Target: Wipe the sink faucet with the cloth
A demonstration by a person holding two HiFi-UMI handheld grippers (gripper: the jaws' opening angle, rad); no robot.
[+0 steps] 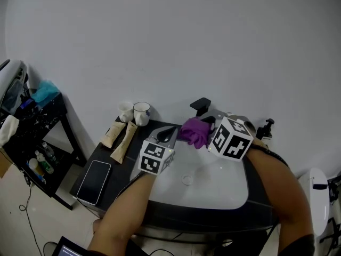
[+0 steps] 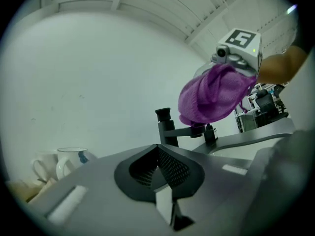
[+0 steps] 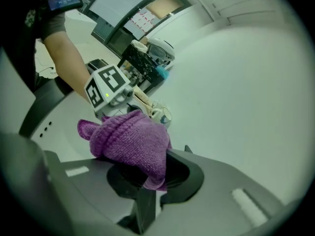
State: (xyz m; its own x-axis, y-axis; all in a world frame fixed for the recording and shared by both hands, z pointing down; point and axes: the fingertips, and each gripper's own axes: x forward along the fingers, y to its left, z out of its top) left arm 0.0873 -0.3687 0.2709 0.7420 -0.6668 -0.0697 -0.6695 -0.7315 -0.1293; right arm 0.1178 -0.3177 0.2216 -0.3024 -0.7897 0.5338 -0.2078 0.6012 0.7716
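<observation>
A black faucet (image 1: pixel 200 106) stands at the back of the white sink (image 1: pixel 224 188); in the left gripper view the faucet (image 2: pixel 166 128) rises just beyond my jaws. My right gripper (image 1: pixel 206 128) is shut on a bunched purple cloth (image 1: pixel 194 132), held in front of and just below the faucet's spout. In the right gripper view the cloth (image 3: pixel 129 141) bulges out of the jaws of that gripper (image 3: pixel 147 177). My left gripper (image 1: pixel 169 134) hovers over the sink's left rim beside the cloth, its jaws shut on nothing (image 2: pixel 158 170). The cloth (image 2: pixel 214 94) hangs above the spout there.
Two white mugs (image 1: pixel 134 112) and two beige tubes (image 1: pixel 120 135) lie on the black counter left of the sink, with a phone (image 1: pixel 94 181) nearer the front. A black pump bottle (image 1: pixel 266 128) stands at the right back. A cluttered black shelf (image 1: pixel 37 137) is at far left.
</observation>
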